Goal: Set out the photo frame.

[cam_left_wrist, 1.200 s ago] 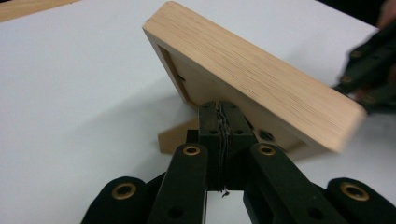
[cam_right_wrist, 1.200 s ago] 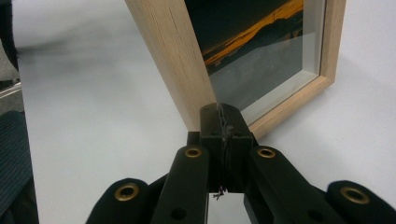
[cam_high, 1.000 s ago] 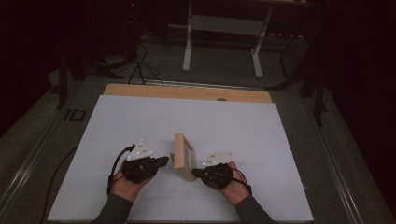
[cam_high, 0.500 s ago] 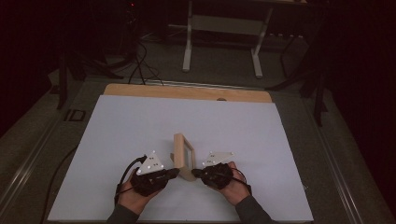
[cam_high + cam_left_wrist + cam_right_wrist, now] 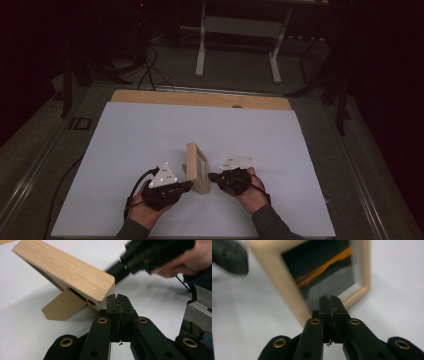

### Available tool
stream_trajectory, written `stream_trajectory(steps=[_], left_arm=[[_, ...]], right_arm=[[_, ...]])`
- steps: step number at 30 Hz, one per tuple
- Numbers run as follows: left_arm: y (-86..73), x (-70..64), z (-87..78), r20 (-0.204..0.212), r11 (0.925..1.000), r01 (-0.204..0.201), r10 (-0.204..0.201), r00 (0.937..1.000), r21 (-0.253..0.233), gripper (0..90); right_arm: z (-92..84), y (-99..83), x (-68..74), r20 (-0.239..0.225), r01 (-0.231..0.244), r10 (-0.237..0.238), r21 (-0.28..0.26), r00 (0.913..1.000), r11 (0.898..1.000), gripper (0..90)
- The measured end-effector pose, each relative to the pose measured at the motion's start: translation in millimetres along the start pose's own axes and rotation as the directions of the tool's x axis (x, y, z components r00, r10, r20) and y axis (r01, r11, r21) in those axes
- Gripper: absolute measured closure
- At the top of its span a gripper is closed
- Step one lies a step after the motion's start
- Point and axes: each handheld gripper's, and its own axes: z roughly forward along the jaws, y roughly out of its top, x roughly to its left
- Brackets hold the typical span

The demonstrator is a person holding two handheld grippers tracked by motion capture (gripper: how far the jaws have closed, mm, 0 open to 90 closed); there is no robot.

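My left claw (image 5: 117, 298) and right claw (image 5: 331, 301), both pinched closed and empty, flank the light wooden picture frame (image 5: 196, 166). It stands propped between them. Gripping it remains, I judge.

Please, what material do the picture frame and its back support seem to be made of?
The picture frame looks like light wood, probably oak or an oak veneer, with a matt finish: straight grain lines run along its edge. Its front pane seems to be glass, since it reflects an orange streak. The back support looks like plain brown cardboard or fibreboard: flat, thin, without grain.
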Motion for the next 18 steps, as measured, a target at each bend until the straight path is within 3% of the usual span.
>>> stream_trajectory(steps=[6, 12, 18], left_arm=[[-0.5, -6.4, 4.9, 0.012, 0.9999, -0.013, 0.013, 0.9998, 0.008, 87.9], [-5.6, -14.5, 11.4, 0.005, 0.9991, -0.033, 0.032, 0.9995, 0.027, 83.8], [-12.7, -16.7, 9.5, -0.023, 0.9995, -0.008, 0.009, 0.9997, 0.032, 81.4]], right_arm=[[-1.6, 15.4, -16.6, 0.037, -0.028, 0.029, -0.033, 0.9989, 0.999, 79.9], [2.8, 24.1, -28.1, 0.045, -0.08, 0.083, -0.064, 0.9955, 0.995, 75.7], [-1.2, 45.2, -26.2, 0.06, -0.064, 0.07, -0.105, 0.9957, 0.992, 70.2]])
